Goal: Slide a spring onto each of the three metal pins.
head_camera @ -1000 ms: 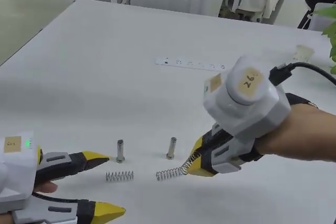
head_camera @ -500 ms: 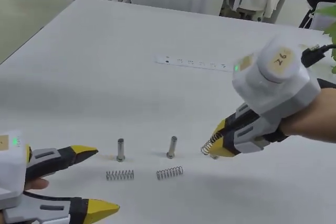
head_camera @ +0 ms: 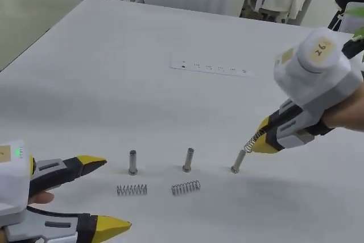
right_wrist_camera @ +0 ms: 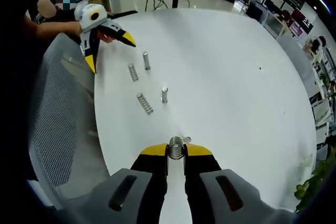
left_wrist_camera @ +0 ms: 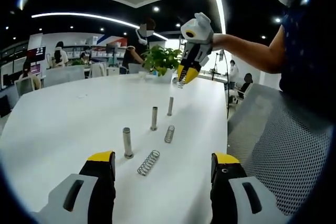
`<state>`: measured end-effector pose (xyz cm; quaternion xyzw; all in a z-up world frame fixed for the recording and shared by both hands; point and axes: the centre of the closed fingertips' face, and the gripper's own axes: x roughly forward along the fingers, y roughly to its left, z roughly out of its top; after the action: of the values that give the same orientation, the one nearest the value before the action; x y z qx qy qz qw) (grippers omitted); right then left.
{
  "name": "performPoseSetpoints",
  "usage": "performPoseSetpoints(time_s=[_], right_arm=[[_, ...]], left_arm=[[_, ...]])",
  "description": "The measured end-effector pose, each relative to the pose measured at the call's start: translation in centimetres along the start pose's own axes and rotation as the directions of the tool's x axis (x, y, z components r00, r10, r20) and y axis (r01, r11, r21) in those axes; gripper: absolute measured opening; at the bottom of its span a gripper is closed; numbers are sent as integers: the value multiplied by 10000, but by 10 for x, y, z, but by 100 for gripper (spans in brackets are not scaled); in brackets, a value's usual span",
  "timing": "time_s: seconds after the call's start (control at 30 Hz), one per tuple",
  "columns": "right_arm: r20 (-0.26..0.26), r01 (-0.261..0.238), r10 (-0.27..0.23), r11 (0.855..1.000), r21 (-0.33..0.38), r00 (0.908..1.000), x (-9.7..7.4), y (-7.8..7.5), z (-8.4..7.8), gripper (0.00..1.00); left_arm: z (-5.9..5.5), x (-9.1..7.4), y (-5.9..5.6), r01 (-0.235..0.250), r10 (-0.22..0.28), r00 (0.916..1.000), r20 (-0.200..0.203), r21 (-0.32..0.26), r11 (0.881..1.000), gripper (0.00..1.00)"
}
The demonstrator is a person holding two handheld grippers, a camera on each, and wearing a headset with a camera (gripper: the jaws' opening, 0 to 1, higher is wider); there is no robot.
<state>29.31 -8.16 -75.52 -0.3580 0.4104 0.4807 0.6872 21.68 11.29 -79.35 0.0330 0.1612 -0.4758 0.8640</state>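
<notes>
Three short metal pins stand in a row on the white table: left pin, middle pin, right pin. Two loose springs lie in front of them, one by the left pin and one by the middle pin. My right gripper is shut on a third spring, held tilted with its lower end at the right pin's top. My left gripper stands open near the left pin, nothing between its fingers.
A white power strip lies further back on the table. Chairs and desks stand beyond the far edge. A green plant sits at the table's right end. The near table edge is close to the pins.
My right gripper has moved right and up from beside the middle pin, carrying its spring to the right pin's top. The left gripper has barely moved.
</notes>
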Motion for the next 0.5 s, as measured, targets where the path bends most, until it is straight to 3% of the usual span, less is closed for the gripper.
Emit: performPoseSetpoints(time_s=[0.5], right_arm=[[-581, -277, 276, 9996, 0, 9979, 19, -13, -6, 9]], left_arm=[[-1, 1, -2, 35, -35, 10000, -38, -23, 10000, 70]])
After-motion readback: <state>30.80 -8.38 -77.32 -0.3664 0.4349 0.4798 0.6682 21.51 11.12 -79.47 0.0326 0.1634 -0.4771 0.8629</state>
